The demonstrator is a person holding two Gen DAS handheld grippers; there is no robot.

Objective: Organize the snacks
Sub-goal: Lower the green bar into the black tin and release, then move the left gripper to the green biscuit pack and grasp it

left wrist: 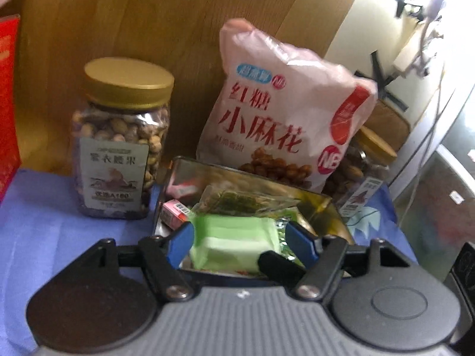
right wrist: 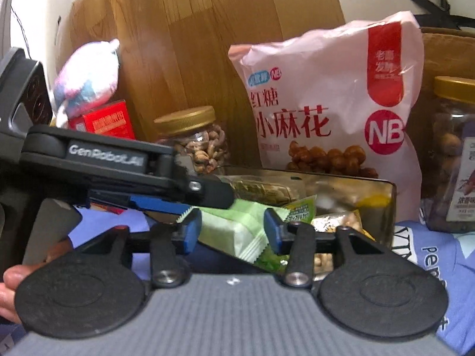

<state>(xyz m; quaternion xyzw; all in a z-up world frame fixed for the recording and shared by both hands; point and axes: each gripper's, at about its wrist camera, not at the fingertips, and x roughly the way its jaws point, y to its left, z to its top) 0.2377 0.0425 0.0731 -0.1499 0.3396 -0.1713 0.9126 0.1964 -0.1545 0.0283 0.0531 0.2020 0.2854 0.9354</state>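
An open metal tin (left wrist: 255, 178) (right wrist: 386, 204) on the blue cloth holds several small snack packs. A pale green packet (left wrist: 234, 246) (right wrist: 234, 228) lies on top of them. My left gripper (left wrist: 240, 241) straddles it with a pad on each side, and a gap shows at the right pad. My right gripper (right wrist: 233, 231) stands open around the same packet from the near side. One black right fingertip (left wrist: 276, 262) pokes into the left wrist view. The left gripper (right wrist: 202, 203) reaches in from the left over the packet's serrated end.
A pink bag of fried twists (left wrist: 285, 103) (right wrist: 326, 103) leans on the wooden board behind the tin. Gold-lidded nut jars stand at the left (left wrist: 121, 136) (right wrist: 196, 142) and right (left wrist: 365, 175) (right wrist: 454, 154). Far left are a red box (right wrist: 109, 118) and a plush toy (right wrist: 89, 71).
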